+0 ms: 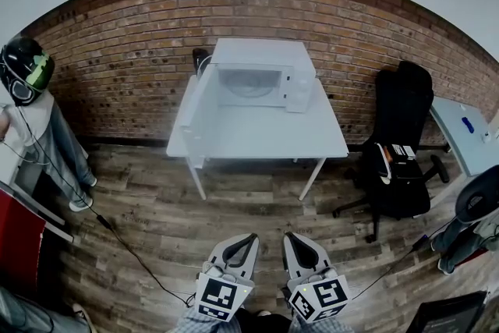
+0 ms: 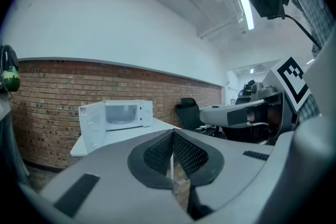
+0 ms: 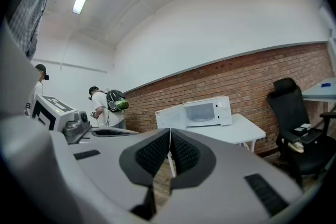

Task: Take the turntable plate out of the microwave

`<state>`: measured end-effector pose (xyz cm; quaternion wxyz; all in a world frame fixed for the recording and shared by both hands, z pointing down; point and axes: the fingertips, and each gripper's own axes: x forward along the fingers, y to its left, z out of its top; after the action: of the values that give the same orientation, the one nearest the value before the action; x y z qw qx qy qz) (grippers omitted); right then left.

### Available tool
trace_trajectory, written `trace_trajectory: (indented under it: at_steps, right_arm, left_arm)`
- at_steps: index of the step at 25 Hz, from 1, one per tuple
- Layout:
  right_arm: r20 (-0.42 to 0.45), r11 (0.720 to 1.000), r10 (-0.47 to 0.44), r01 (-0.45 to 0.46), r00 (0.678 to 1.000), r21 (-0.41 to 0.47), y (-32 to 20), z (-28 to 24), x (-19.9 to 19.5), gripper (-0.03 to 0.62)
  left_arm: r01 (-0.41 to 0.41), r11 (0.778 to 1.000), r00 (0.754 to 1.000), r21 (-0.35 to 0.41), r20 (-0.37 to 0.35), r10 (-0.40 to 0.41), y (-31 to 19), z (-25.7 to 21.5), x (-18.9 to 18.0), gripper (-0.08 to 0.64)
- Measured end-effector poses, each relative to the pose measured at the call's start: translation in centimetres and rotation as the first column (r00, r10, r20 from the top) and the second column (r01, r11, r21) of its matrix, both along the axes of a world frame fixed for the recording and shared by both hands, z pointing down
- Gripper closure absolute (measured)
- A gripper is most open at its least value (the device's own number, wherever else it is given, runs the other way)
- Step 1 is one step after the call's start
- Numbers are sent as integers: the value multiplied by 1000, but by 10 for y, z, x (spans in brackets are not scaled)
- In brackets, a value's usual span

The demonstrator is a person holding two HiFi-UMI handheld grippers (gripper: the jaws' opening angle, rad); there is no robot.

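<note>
Microwave (image 1: 261,78) stands at back of white surface (image 1: 265,138), door (image 1: 199,117) swung wide open to left. Turntable plate (image 1: 250,86) inside microwave cavity, lying flat on cavity floor. Left gripper (image 1: 249,238) and right gripper (image 1: 290,238) side by side above wooden floor (image 1: 156,222), well apart from surface. Jaws together on both, nothing between them.

I see a white microwave (image 1: 261,78) on a white table (image 1: 265,140), against a red-brown brick wall (image 1: 117,43). The floor (image 1: 234,207) is grey-brown wood plank and the chair (image 1: 401,129) is black. My left gripper (image 1: 250,238) and right gripper (image 1: 289,236) are grey, with black cross-hatched pads (image 2: 160,152) and black-and-white square markers (image 1: 221,296).
</note>
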<state>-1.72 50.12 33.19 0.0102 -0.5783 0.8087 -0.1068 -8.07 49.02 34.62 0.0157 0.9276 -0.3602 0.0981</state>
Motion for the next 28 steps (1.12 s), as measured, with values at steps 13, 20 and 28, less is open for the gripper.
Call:
trace_trajectory:
  at_steps: [13, 20, 28]
  right_arm:
    - [-19, 1000, 2, -2, 1000, -16, 13, 3, 35, 574]
    - [-53, 999, -52, 51, 997, -11, 23, 3, 39, 574]
    - [-31, 997, -74, 73, 997, -9, -1, 10, 34, 574]
  left_arm:
    - [35, 999, 999, 11, 38, -36, 19, 1, 19, 551]
    - [84, 996, 996, 10, 23, -84, 27, -3, 25, 551]
    - [114, 993, 993, 0, 16, -114, -5, 8, 20, 551]
